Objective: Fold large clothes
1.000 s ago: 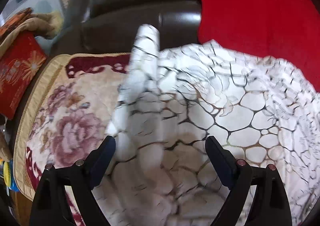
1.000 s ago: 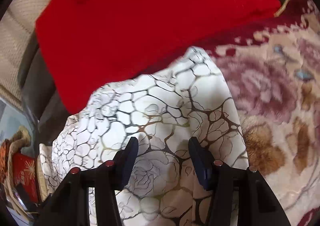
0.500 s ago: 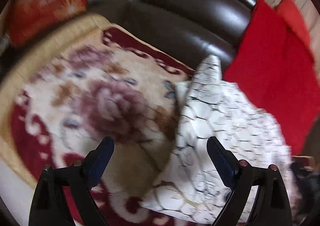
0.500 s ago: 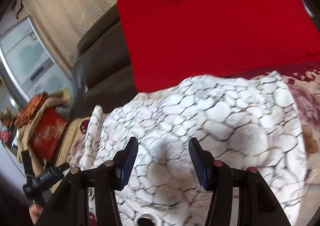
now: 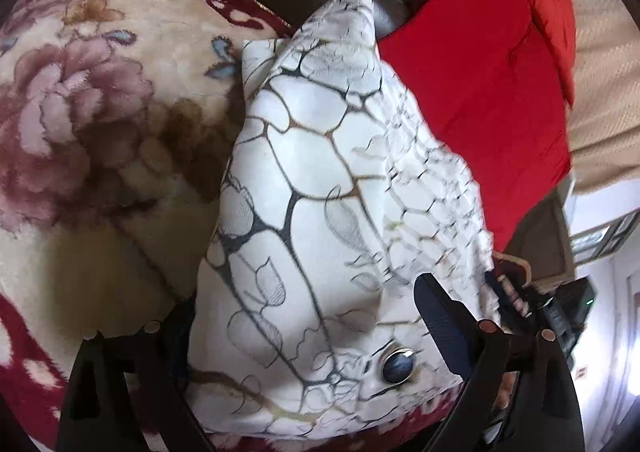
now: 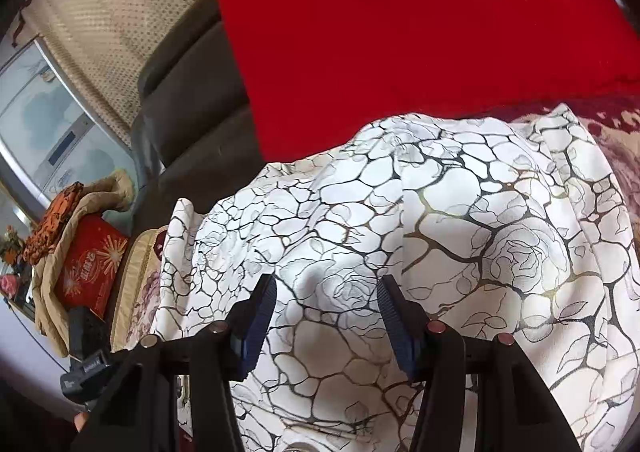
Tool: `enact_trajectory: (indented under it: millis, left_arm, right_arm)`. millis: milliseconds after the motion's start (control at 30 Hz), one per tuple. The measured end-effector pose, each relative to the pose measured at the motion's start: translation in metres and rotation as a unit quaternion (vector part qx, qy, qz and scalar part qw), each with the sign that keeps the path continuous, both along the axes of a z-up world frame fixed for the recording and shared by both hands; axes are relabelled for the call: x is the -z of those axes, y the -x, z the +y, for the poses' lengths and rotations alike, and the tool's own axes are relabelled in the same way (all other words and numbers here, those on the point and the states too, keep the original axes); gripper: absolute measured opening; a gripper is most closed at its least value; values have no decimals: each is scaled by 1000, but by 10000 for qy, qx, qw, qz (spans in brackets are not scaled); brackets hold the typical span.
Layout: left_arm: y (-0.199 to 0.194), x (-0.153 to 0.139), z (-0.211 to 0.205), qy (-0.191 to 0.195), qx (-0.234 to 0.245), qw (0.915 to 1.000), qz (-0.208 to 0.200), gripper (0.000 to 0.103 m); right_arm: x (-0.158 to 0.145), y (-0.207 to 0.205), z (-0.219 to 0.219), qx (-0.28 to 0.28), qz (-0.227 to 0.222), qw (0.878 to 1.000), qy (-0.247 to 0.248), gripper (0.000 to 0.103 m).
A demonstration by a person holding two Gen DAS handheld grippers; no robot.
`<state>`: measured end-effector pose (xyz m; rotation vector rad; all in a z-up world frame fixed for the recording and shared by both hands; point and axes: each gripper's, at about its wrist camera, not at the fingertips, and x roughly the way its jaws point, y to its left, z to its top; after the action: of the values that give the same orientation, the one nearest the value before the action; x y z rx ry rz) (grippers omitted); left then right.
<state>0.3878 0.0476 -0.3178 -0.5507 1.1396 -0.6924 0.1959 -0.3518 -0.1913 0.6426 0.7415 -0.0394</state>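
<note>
A white garment (image 5: 320, 188) with a black and gold cracked-line rose print lies bunched on the floral blanket (image 5: 80, 124). A dark round button (image 5: 398, 364) shows near its lower edge. My left gripper (image 5: 304, 316) is open, its jaws wide apart on either side of the garment's near end. In the right wrist view the same garment (image 6: 440, 236) spreads below my right gripper (image 6: 326, 316), which is open and hovers over the cloth without pinching it.
A red cushion (image 6: 400, 32) leans on the dark leather sofa back (image 6: 192, 108) behind the garment. A red box (image 6: 90, 264) and folded beige cloth sit at the sofa's far left end. Curtains (image 6: 100, 12) hang behind.
The left gripper swung right and closer, so the garment now fills the space between its jaws. The right gripper drew nearer over the cloth. Both stayed open.
</note>
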Motion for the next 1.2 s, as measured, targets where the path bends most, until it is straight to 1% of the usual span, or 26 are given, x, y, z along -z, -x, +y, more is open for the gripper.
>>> enact_trajectory:
  millis: [33, 67, 100, 167, 200, 233, 267, 300, 367, 400, 433, 500, 533, 633, 667, 700, 733, 767, 833, 867, 900, 967, 1033, 1100, 1133, 1200]
  left_arm:
    - [0, -2, -2, 153, 23, 9999, -43, 82]
    - [0, -4, -5, 190, 81, 9997, -112, 62]
    - [1, -7, -8, 141, 124, 9996, -233, 54]
    - [4, -13, -16, 51, 223, 9988, -431, 53]
    - [2, -12, -18, -10, 195, 9989, -416, 56]
    - [-3, -9, -19, -95, 135, 9992, -363, 61]
    - [-7, -4, -21, -127, 69, 9996, -230, 84]
    - [-12, 3, -21, -56, -4, 10000, -28, 95]
    - [-16, 10, -22, 211, -160, 9996, 114, 93]
    - [-15, 8, -24, 323, -179, 9993, 23, 93]
    - [-14, 6, -27, 400, -150, 9991, -54, 90]
    - [-11, -1, -34, 368, -41, 9990, -266, 43]
    - [-10, -4, -39, 244, 6, 9989, -403, 39]
    - [-12, -3, -48, 162, 18, 9988, -458, 40]
    - [-14, -2, -51, 162, 6, 9991, -390, 49]
    - [-15, 0, -52, 178, -12, 9994, -291, 72]
    - [-17, 5, -58, 240, -6, 9996, -176, 79]
    - [-18, 9, -61, 262, -46, 9996, -130, 78]
    - [-13, 5, -62, 230, -20, 9993, -285, 62]
    - [-11, 1, -64, 210, 29, 9990, -387, 40]
    - [-9, -3, -66, 171, 43, 9985, -525, 36]
    - [-5, -8, -70, 87, 40, 9974, -721, 30]
    - [-2, -11, -72, 89, 8, 9969, -781, 29]
    - [6, -22, -71, 121, 24, 9952, -972, 28]
    - [11, -29, -73, 138, 49, 9938, -1104, 28]
    - [22, -44, -80, 223, 149, 9907, -1335, 27]
  right_arm:
    - [1, -1, -2, 7, 15, 10000, -50, 57]
    - [3, -2, -5, 23, 35, 9999, -97, 57]
    - [4, -2, -6, 43, 46, 9999, -114, 57]
    - [4, -3, -8, 72, 57, 9999, -127, 57]
    - [5, -3, -10, 78, 56, 9999, -135, 57]
    - [5, -3, -10, 80, 56, 9999, -137, 57]
    - [5, -3, -11, 86, 59, 9999, -133, 57]
    - [5, -3, -12, 93, 62, 9999, -130, 57]
    - [5, -3, -14, 102, 66, 9998, -137, 57]
    - [5, -2, -15, 108, 70, 9998, -139, 57]
    - [5, -2, -16, 115, 69, 9998, -138, 57]
    - [5, -1, -18, 134, 62, 9998, -139, 57]
    - [5, -1, -19, 147, 59, 9998, -139, 57]
    - [6, 1, -23, 196, 63, 9997, -162, 57]
    - [7, 1, -26, 217, 68, 9995, -201, 57]
    - [8, 2, -27, 230, 66, 9994, -240, 57]
    - [8, 2, -29, 252, 60, 9992, -294, 57]
    - [8, 3, -31, 274, 46, 9990, -349, 57]
    - [8, 4, -33, 271, 8, 9988, -418, 57]
    - [8, 4, -33, 236, -21, 9988, -434, 57]
    - [7, 3, -30, 149, -61, 9990, -416, 57]
    - [5, 2, -25, 52, -94, 9995, -304, 57]
    - [9, -3, -20, -80, 0, 9996, -253, 56]
    - [30, -19, -17, -271, 566, 9975, -320, 56]
    - [39, -25, -15, -341, 850, 9955, -252, 53]
    - [39, -23, -18, -312, 828, 9955, -326, 51]
